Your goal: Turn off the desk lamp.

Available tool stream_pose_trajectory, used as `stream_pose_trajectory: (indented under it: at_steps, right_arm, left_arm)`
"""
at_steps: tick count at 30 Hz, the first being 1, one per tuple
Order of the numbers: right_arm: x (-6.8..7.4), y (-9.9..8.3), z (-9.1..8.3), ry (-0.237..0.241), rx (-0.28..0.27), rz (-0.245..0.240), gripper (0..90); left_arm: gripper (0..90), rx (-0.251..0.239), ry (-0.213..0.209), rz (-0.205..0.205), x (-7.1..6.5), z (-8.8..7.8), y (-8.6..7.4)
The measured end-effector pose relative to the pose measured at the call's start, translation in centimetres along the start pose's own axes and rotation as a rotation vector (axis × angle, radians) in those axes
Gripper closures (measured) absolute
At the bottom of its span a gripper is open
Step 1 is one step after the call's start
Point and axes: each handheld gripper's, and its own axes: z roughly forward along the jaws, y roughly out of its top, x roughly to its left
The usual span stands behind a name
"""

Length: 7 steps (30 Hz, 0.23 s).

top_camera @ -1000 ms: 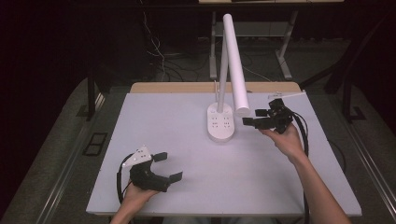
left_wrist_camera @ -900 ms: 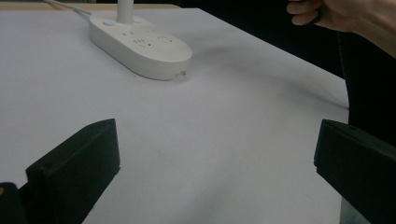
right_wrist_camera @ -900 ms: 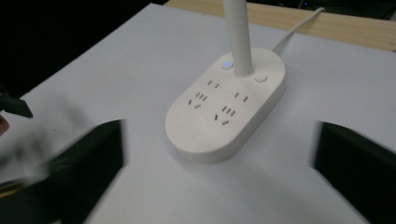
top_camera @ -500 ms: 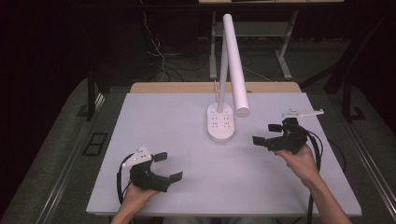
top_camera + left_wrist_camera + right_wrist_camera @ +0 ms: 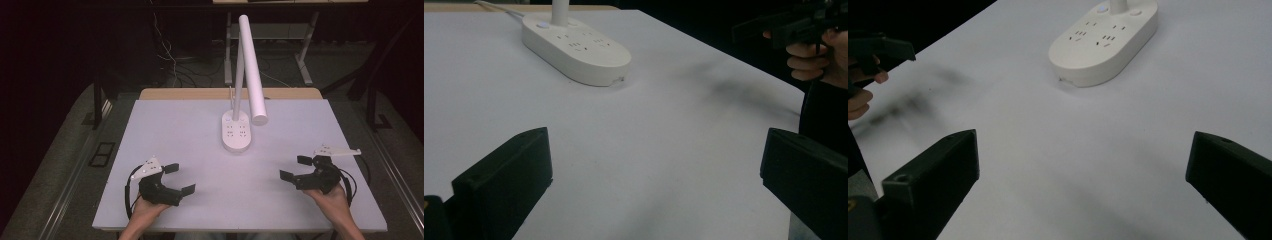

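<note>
white desk lamp [image 5: 237, 131] | upright | oval base | table centre-back

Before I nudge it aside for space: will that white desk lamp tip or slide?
The lamp looks top-heavy: its long head overhangs the small oval base, so a high push probably tips it. Pushed low, the base likely slides on the smooth table.

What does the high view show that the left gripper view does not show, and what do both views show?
High view alone: the lamp's long white head, the left gripper seen whole in its hand, and the floor cables behind the table.
Left gripper view alone: close detail of the base's sockets and its round button.
Both: the white lamp base standing on the table, and the right gripper, open and empty.
</note>
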Motion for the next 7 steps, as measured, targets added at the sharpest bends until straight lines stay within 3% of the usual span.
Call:
stream_pose_trajectory:
  at_steps: [7]
  right_arm:
    - [0.4, -2.2, -0.8, -0.011, -0.002, 0.002, 0.5]
  left_arm:
    - [0.0, 0.005, -0.002, 0.003, 0.0, 0.2, 0.0]
